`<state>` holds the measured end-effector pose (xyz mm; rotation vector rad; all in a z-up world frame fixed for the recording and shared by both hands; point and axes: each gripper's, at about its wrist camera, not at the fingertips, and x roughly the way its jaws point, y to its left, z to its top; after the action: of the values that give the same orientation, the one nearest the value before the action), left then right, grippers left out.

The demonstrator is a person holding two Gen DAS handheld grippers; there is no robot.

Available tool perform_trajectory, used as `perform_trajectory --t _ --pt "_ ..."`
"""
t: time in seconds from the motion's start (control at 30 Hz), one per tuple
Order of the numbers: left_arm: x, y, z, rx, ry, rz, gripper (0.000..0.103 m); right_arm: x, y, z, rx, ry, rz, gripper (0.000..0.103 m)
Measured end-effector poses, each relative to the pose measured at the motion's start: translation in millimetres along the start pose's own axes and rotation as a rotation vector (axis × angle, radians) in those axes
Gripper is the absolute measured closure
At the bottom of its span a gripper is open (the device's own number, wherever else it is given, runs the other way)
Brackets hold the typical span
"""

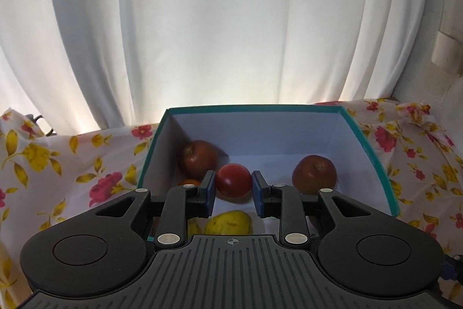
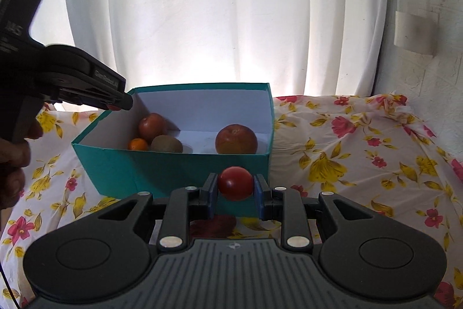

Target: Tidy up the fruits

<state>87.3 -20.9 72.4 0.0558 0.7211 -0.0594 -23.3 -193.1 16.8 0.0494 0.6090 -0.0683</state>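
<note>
My left gripper [image 1: 233, 188] clamped on a red tomato [image 1: 233, 180] over the teal box [image 1: 367, 146], right gripper [image 2: 235, 190] clamping another tomato [image 2: 235, 183] short of its near wall, apples [image 2: 236, 139] at box's 10 and 2 o'clock, bare floor between.

Your box [image 2: 173, 170] sits on the table [image 2: 347, 152]. Inside the box, one apple [image 2: 152, 126] lies in the far left corner, the orange [image 2: 138, 144] and kiwi [image 2: 167, 144] before it, another apple [image 2: 236, 138] rightward.
</note>
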Motion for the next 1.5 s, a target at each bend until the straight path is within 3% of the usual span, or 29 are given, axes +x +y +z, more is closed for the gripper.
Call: perform_trajectory --t 0.23,0.33,0.4,0.47,0.57,0.87,1.07,1.17,1.2,1.33,1.5 --pt "51 0 -6 -0.018 0.086 0.027 0.068 6 -5 4 -0.001 0.006 -0.002 0.078" --pt "61 4 -10 -0.041 0.127 0.013 0.051 11 -5 9 -0.013 0.003 0.006 0.078" --pt "60 5 -11 -0.045 0.122 0.017 0.028 16 -4 14 -0.020 -0.003 0.006 0.078" --pt "54 7 -12 -0.048 0.105 0.040 0.011 23 -3 20 -0.028 -0.006 0.004 0.078" --pt "43 9 -11 -0.037 0.081 0.048 0.007 39 -1 30 -0.034 -0.004 0.011 0.078" --pt "33 25 -15 -0.077 0.149 0.070 0.007 93 14 46 -0.056 0.086 0.041 0.076" --pt "37 31 -15 -0.100 0.201 0.068 0.007 96 19 57 -0.080 0.083 0.029 0.025" --pt "37 30 -14 -0.088 0.213 0.080 0.007 90 21 64 -0.080 0.101 0.031 0.010" --pt "36 30 -14 -0.086 0.213 0.083 0.007 89 21 66 -0.085 0.124 0.038 0.001" --pt "32 31 -11 -0.094 0.229 0.106 0.007 88 28 70 -0.129 0.256 0.049 0.000" --pt "30 33 -11 -0.108 0.278 0.133 0.006 94 34 71 -0.172 0.404 -0.031 0.000"
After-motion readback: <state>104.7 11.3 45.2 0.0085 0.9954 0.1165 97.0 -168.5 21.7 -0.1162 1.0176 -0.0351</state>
